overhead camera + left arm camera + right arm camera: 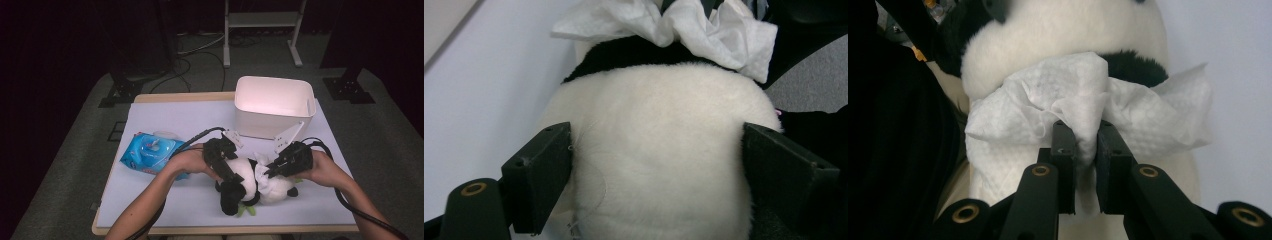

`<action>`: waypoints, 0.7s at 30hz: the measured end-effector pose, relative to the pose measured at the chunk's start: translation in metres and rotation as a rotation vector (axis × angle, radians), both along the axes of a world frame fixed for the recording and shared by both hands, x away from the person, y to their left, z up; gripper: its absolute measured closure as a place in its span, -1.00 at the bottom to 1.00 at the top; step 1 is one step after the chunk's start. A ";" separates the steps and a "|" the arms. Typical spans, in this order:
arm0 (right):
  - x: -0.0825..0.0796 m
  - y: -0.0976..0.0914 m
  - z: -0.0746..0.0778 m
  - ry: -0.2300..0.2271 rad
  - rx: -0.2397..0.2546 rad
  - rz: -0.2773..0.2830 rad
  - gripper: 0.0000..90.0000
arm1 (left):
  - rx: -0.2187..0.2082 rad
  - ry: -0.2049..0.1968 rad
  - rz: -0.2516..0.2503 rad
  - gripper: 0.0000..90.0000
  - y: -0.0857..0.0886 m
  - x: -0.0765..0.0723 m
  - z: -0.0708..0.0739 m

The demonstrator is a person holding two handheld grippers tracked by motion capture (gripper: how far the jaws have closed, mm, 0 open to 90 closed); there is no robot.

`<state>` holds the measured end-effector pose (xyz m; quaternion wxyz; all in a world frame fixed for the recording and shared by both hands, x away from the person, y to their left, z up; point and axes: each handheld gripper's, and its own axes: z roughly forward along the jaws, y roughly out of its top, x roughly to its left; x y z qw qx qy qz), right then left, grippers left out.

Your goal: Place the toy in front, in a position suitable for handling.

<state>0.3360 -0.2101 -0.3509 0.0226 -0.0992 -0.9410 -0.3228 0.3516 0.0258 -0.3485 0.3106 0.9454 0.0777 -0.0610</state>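
Note:
A black-and-white plush panda (248, 181) lies on the table near its front edge. My left gripper (226, 169) has its jaws pressed against both sides of the panda's white body (659, 140), holding it. My right gripper (1087, 142) is shut on a crumpled white wipe (1068, 95), which rests against the panda's fur (1063, 25) beside a black band. In the high view the wipe (260, 173) sits on the panda's middle, under the right gripper (272, 169). The left gripper view has the wipe (704, 25) at its top, beyond the white body.
A blue pack of wet wipes (150, 152) lies at the left of the white table (165, 200), close to the left forearm. A white plastic bin (260, 125) stands at the back right, just behind both grippers. Cables trail from each gripper toward the front.

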 end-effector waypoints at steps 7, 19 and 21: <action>0.001 0.015 0.002 -0.019 0.049 0.018 0.77 | 0.003 -0.038 -0.036 -0.47 -0.002 -0.009 -0.003; -0.007 -0.005 0.006 -0.025 0.027 -0.010 0.77 | -0.052 -0.033 -0.025 -0.46 0.008 -0.014 -0.002; -0.008 -0.009 0.006 -0.025 0.024 -0.014 0.77 | -0.049 -0.039 -0.028 -0.46 0.007 -0.015 -0.001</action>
